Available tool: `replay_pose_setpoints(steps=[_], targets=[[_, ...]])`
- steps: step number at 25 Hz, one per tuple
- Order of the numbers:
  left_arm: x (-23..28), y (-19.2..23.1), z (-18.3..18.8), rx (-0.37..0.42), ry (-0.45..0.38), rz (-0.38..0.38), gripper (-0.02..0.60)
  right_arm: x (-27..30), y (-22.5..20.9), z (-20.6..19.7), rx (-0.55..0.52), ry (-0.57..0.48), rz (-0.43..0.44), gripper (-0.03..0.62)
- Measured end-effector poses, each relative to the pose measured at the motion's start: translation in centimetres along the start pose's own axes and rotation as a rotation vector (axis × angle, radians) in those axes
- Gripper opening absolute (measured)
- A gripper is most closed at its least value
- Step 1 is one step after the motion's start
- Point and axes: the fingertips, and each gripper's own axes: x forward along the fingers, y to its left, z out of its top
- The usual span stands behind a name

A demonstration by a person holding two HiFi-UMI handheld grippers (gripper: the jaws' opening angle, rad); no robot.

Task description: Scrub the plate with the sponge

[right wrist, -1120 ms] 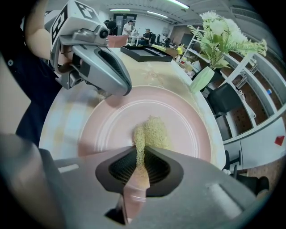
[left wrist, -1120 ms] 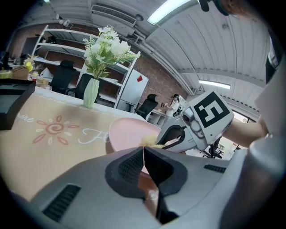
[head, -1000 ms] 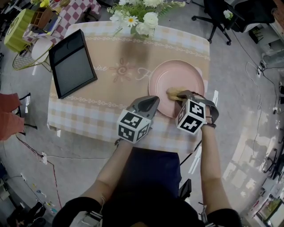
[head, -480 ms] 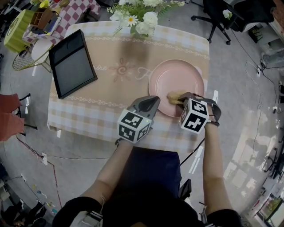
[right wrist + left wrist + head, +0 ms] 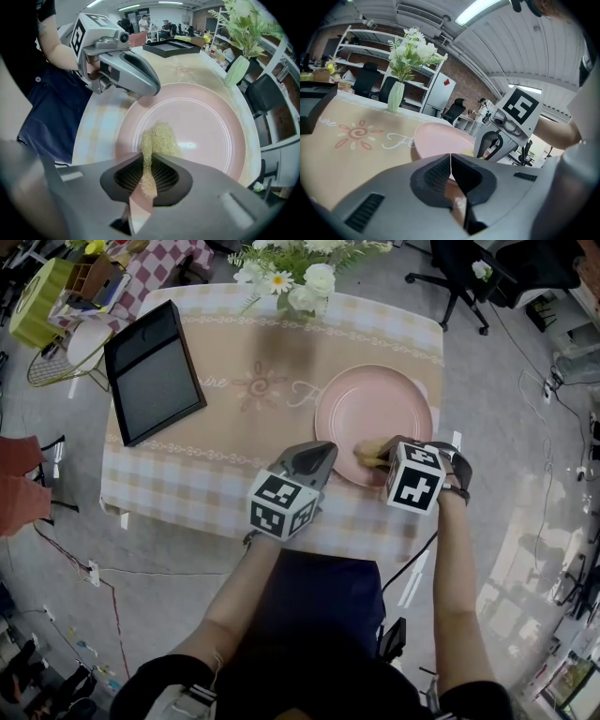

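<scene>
Sponge (image 5: 159, 138) in right tongs (image 5: 146, 161) on pink plate (image 5: 375, 409) (tablecloth script (image 5: 302, 394) illegible)

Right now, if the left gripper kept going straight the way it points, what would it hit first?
Probably the pink plate: the left gripper, jaws shut and empty, aims at its near rim. The right gripper, clamping the sponge, looks off to one side, though depth is unclear.

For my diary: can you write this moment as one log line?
right gripper: shut on sponge | sponge: on pink plate | left gripper: shut, empty, near pink plate edge
</scene>
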Motion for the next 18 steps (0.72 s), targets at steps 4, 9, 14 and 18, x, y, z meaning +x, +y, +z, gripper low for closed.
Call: replay_pose_setpoints(steps=[4,9,14,18], targets=[[0.1,0.1,0.0,-0.002,0.001,0.001,0.012,-0.3,0.8,-0.1,-0.009,0.006,0.06,0.046],[0.2,0.1,0.0,-0.004,-0.003,0.002,0.012,-0.5,1.9,-0.1,-0.014,0.011,0.13,0.046],[0.2,0.2,0.2,-0.007,-0.008,0.0,0.012,-0.7,2.4,-0.3,-0.022,0.03,0.171,0.046],[0.3,0.2,0.2,-0.009,-0.009,-0.002,0.012,-0.8,2.7,-0.3,-0.016,0.043,0.195,0.046]])
